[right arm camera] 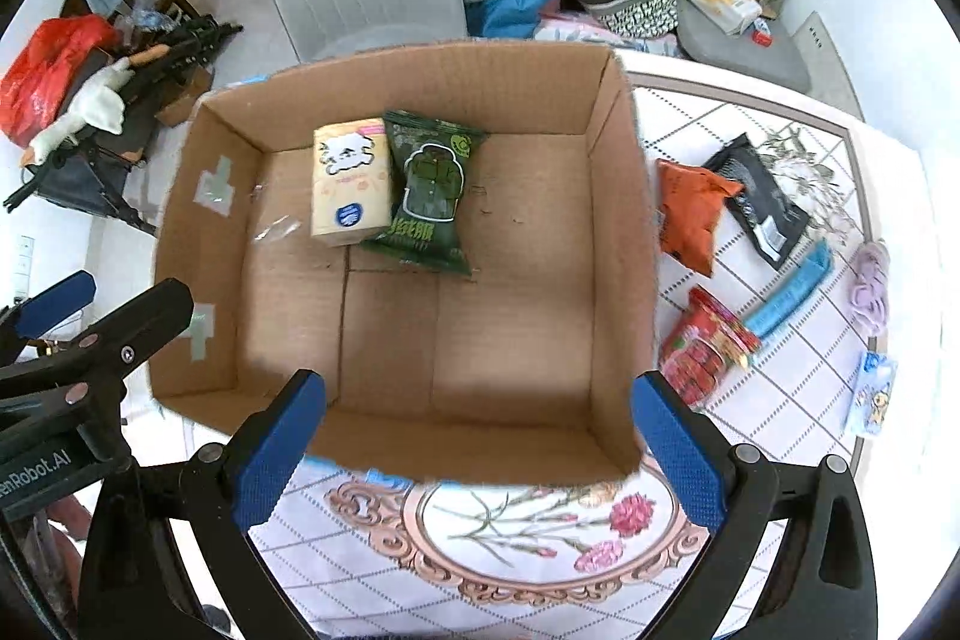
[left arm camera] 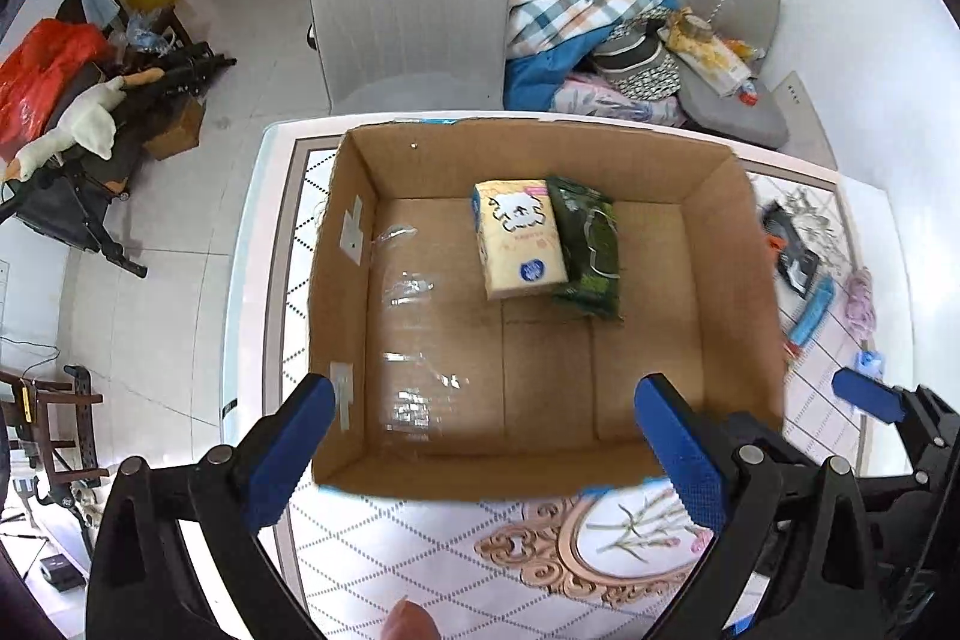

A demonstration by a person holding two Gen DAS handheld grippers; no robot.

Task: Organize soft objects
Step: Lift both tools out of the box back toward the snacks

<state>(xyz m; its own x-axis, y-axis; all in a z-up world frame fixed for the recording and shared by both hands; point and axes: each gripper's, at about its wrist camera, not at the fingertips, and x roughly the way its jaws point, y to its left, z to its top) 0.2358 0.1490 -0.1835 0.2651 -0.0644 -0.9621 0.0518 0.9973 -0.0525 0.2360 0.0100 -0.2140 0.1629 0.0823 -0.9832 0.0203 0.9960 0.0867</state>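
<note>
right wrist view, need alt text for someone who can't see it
An open cardboard box on a patterned table holds a yellow tissue pack and a green snack bag side by side. The open right gripper hovers empty at its near edge; more packets lie to the right.

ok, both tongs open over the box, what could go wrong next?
1. The orange soft packet and red packet lie tight against the brown cardboard box wall; the right tongs may shove the box while grabbing.
2. The black pouch overlaps the orange packet, so lifting one could drag the other.
</note>
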